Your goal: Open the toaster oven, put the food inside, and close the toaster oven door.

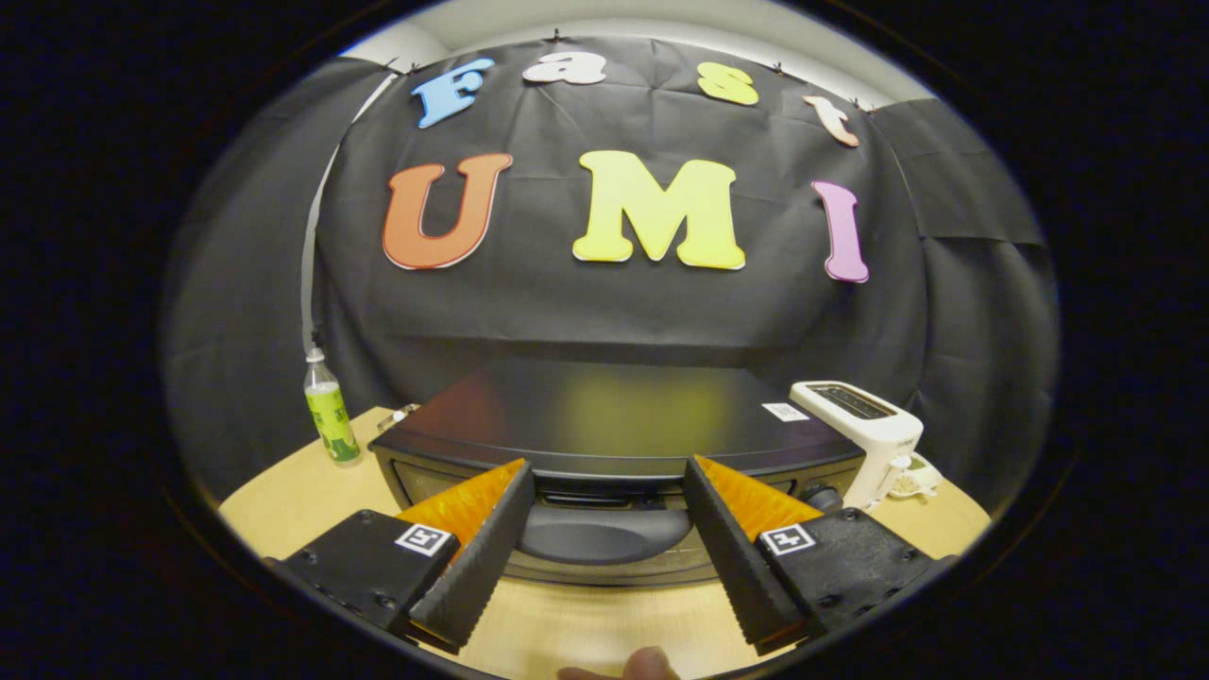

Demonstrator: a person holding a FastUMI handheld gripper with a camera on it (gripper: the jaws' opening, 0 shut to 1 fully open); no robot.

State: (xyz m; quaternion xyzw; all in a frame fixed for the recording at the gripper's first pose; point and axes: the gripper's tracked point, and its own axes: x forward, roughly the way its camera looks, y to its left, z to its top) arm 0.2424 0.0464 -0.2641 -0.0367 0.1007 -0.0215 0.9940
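Observation:
A black toaster oven (614,416) stands on the wooden table (312,501) just ahead of my fingers, seen from slightly above so its glossy top shows. Its door is closed, with a curved dark handle (604,531) along the top front edge. My gripper (604,467) is open, its two orange-and-black fingers (482,529) spread wide on either side of the handle, tips near the door's upper edge and not touching it. A knob (824,498) shows at the oven's right front. No food shows between the fingers.
A clear bottle with a green label (330,411) stands at the table's back left. A white pop-up toaster (871,430) sits right of the oven. A person's fingertip (642,664) shows below the fingers. Bare table lies before the oven.

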